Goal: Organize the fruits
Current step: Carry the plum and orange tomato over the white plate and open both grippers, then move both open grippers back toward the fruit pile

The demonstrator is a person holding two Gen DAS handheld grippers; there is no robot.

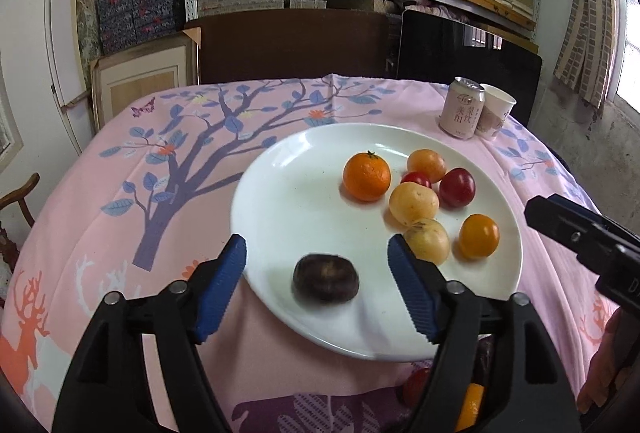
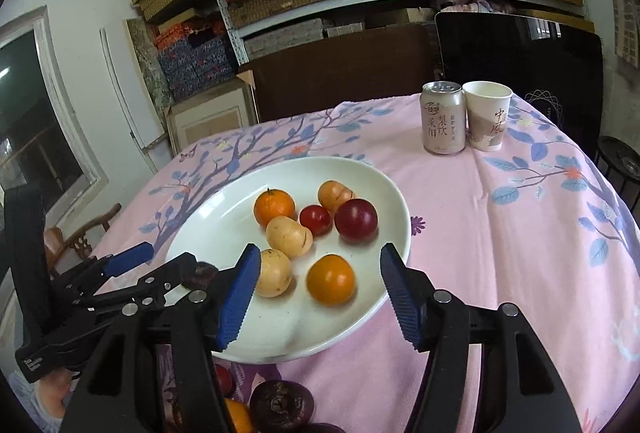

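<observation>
A white plate (image 1: 288,217) on the pink tablecloth holds a mandarin (image 1: 366,176), a red plum (image 1: 457,187), a small red tomato (image 2: 315,219), pale yellow fruits and an orange-yellow fruit (image 2: 331,279). A dark purple fruit (image 1: 325,283) lies on the plate's near edge, between the fingers of my left gripper (image 1: 316,240), which is open and does not touch it. My right gripper (image 2: 319,249) is open too; the orange-yellow fruit lies on the plate just ahead of its blue pads, free of them. The right wrist view shows the left gripper (image 2: 160,261) at the plate's left rim, partly hiding the dark fruit.
More fruit lies on the cloth in front of the plate: a dark one (image 2: 281,407), a red one (image 2: 222,379) and an orange one (image 2: 238,417). A drink can (image 2: 443,117) and a paper cup (image 2: 487,115) stand at the back right. Shelves of boxes fill the wall behind.
</observation>
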